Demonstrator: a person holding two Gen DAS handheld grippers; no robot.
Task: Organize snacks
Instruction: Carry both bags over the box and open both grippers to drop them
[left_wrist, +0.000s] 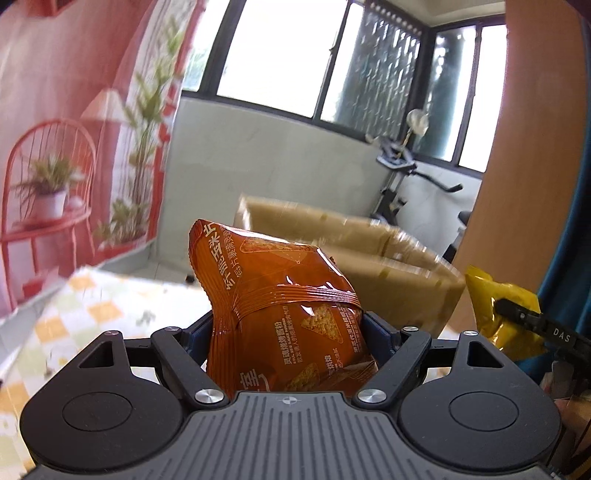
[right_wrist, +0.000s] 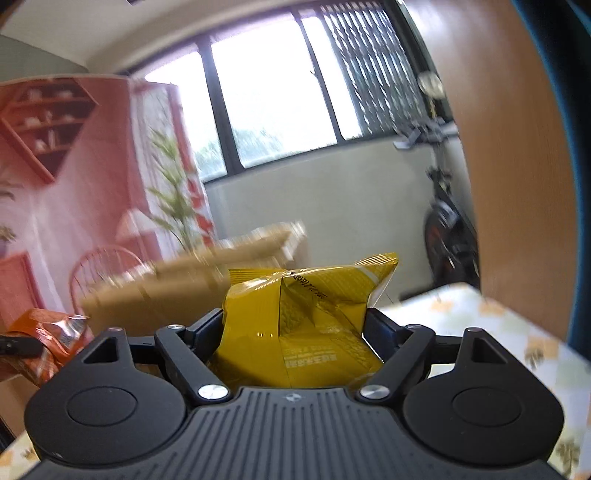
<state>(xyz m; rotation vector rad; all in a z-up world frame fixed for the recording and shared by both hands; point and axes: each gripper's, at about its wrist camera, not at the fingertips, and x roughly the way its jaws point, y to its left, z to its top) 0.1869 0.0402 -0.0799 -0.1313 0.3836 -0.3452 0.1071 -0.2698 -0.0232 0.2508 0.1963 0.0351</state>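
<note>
Two snack bags: I have one in each hand-held gripper, both lifted clear of the worktop (left_wrist: 92, 306).
Orange bag (left_wrist: 280, 306): pinched across its middle by my left hand-held gripper (left_wrist: 288, 325), the foil creased where the pads bite; its top half leans toward the left.
Yellow bag (right_wrist: 299, 325): clamped by my right hand-held gripper (right_wrist: 295, 328), back seam facing me, the sealed top edge sticking up to the right.
Cardboard box (left_wrist: 354, 258): open, standing just beyond both bags at the far side of the worktop, blurred in both wrist views.
Step in hand: I judge this as the carry stage, with both bags picked and heading for the box.
Next move: I would need to bring each bag over the box opening, keep the two from colliding, and release only once they are above it.
Surroundings: checked tablecloth, pink printed backdrop, window, exercise bike.
</note>
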